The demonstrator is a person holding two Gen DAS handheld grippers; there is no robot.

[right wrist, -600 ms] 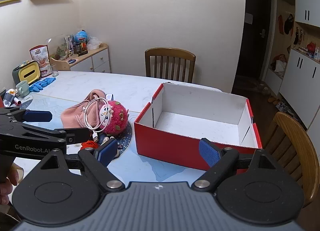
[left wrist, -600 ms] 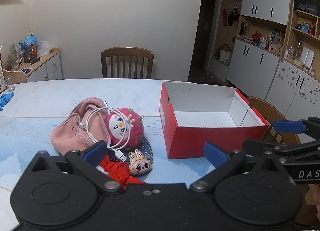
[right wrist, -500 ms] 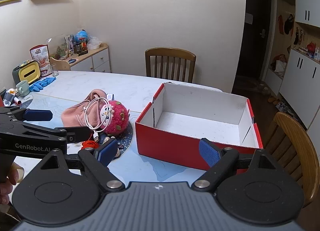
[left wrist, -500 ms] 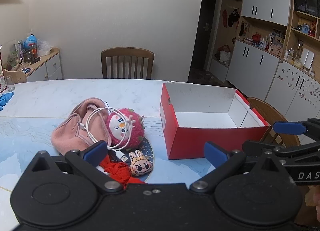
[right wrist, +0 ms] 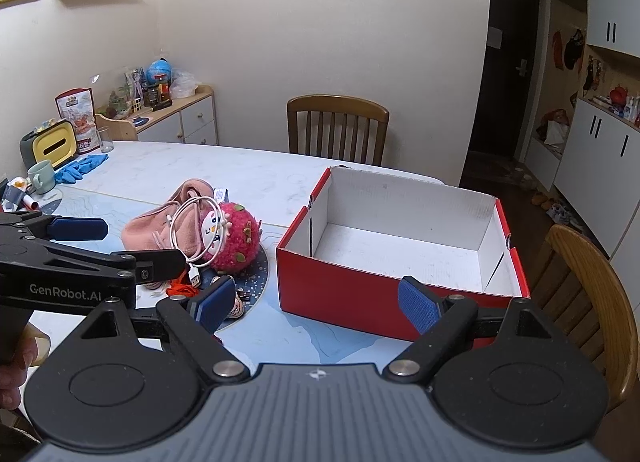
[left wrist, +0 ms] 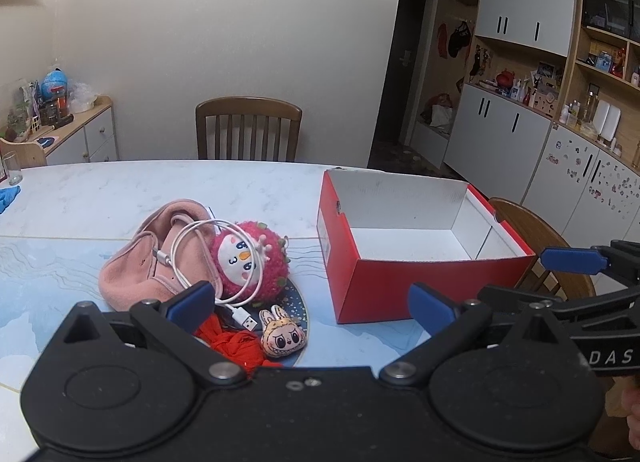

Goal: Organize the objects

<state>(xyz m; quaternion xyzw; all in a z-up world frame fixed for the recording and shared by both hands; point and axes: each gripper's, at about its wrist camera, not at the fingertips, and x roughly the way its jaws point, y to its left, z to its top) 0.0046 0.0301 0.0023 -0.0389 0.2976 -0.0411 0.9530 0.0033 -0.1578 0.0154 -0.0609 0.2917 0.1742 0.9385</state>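
While your left gripper [left wrist: 310, 304] hangs spread and empty | your right gripper [right wrist: 316, 304] spread, empty too | red box [right wrist: 352, 286] bare | plush [left wrist: 250, 262] beside it.

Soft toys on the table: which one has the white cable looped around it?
The round pink toy; the small tan bunny-eared toy lies free of the cable.

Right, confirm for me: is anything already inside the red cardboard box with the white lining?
No. The red cardboard box shows only its bare white floor, and the pink strawberry plush lies outside beside it.
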